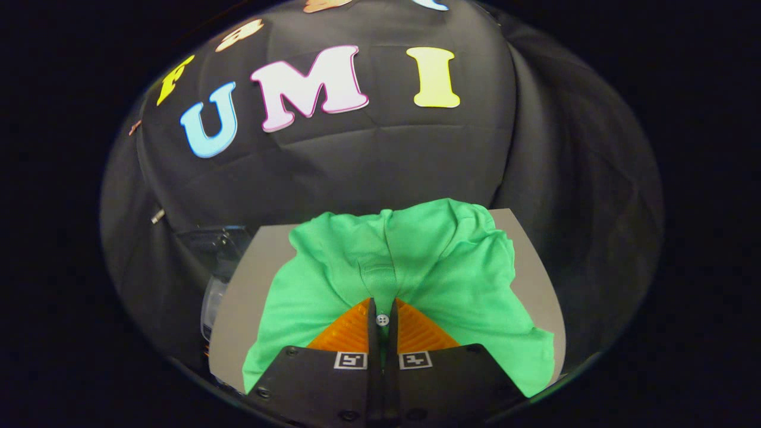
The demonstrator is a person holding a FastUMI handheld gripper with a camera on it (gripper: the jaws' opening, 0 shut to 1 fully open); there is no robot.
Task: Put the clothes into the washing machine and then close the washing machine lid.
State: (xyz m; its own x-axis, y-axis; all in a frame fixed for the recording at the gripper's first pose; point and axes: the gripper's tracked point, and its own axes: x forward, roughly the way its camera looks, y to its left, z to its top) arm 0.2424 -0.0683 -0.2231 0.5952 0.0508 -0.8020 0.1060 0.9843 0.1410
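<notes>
A bright green shirt (416, 261) lies bunched on a grey table top (244, 291), spreading out just ahead of the fingers and to both sides. My gripper (382, 315) is shut on the green shirt: the two orange ribbed fingers (348, 330) are pressed together over the shirt's placket, where a small white button (382, 320) shows in the narrow slit between them. To the left of the table, lower down, a clear plastic lid or rim (217, 261) of what may be the washing machine shows dimly against the dark.
The black cloth wall (380, 160) closes in behind the table and wraps round both sides. The table's far right corner (511, 217) lies just beyond the shirt. A small metal fitting (157, 216) sticks out of the cloth at the left.
</notes>
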